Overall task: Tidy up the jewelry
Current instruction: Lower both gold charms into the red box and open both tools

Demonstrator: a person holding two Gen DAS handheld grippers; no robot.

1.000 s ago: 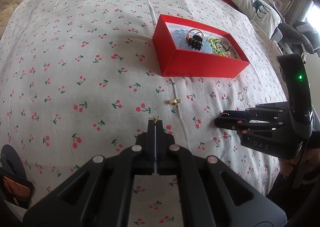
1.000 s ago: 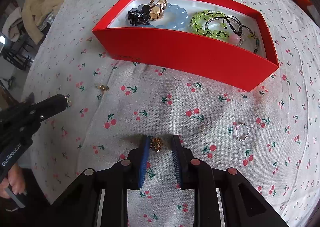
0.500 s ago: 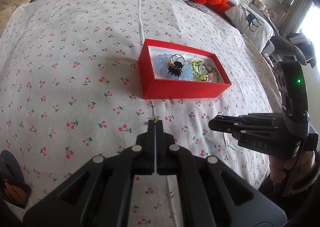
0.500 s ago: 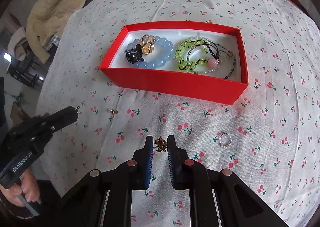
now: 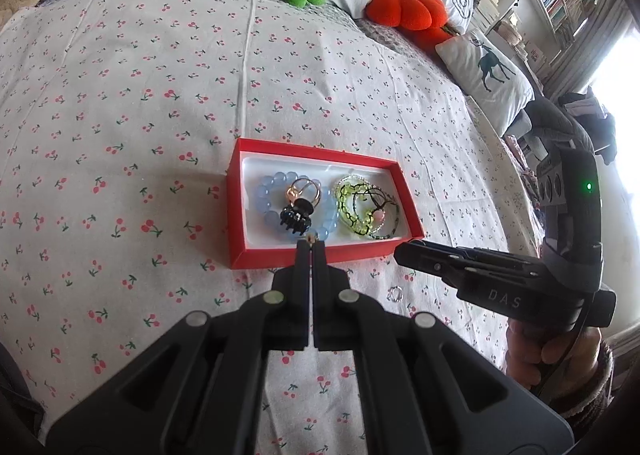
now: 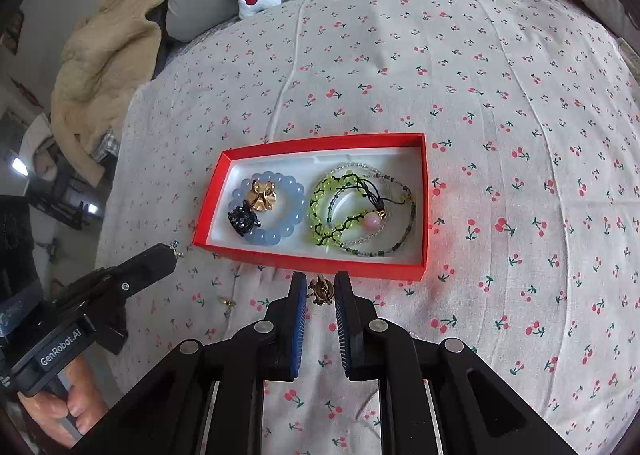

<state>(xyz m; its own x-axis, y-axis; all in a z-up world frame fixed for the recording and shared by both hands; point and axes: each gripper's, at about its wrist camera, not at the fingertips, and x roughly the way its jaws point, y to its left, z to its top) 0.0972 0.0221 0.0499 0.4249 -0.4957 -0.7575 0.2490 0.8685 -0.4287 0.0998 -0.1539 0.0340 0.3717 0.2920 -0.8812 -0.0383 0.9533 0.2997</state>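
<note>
Only the right wrist view shows the small gold stud lying loose on the cherry-print bed sheet; only the left wrist view shows the small silver ring on the sheet, near the open red cardboard box. 3 plush toys sit at the bed's far edge. The left claw is pressed closed on a tiny gold earring before the box's near wall. The right claw, partly spread, pinches a gold charm just short of the box.
</note>
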